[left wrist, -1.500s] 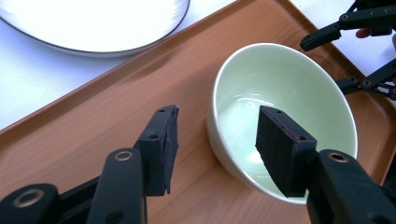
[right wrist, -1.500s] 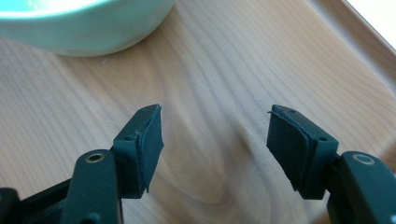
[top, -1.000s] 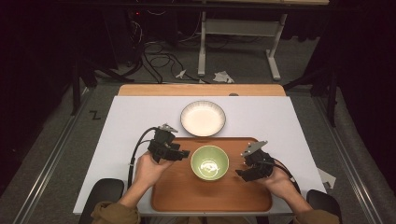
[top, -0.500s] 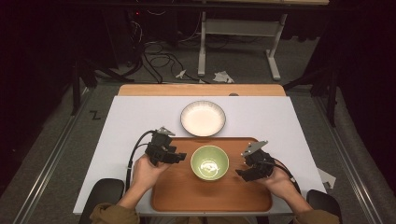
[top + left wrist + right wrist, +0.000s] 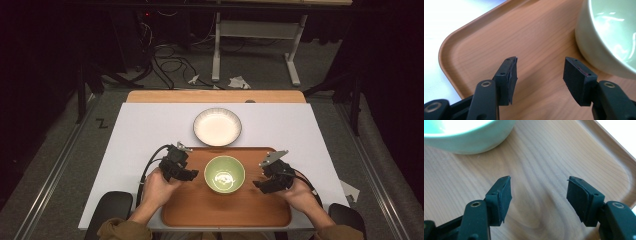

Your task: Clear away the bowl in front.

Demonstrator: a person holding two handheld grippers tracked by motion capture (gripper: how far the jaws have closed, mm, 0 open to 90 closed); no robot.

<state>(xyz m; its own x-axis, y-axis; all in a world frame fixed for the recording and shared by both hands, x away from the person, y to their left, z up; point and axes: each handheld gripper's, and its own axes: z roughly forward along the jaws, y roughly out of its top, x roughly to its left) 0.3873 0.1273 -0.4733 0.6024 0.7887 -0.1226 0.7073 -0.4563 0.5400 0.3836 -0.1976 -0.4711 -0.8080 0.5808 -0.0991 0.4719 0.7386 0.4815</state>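
Observation:
A green bowl (image 5: 224,174) stands on a wooden tray (image 5: 200,207) near the table's front edge. My left gripper (image 5: 190,174) hovers over the tray just left of the bowl, open, with nothing between its jaws. The left gripper view has the bowl (image 5: 609,35) at upper right, past the open gripper (image 5: 539,71), above the tray (image 5: 486,37). My right gripper (image 5: 259,184) sits over the tray right of the bowl, also open and empty. In the right gripper view the bowl (image 5: 466,137) is at upper left beyond the gripper (image 5: 539,188), and the tray's corner (image 5: 624,170) curves at right.
A white ribbed bowl (image 5: 217,126) rests on the white tabletop (image 5: 145,130) just behind the tray. Beyond the table a wooden strip (image 5: 215,96) marks its far edge, with cables and a desk frame on the floor.
My left gripper has shifted slightly toward the person and toward the green bowl. The right gripper has stayed where it was.

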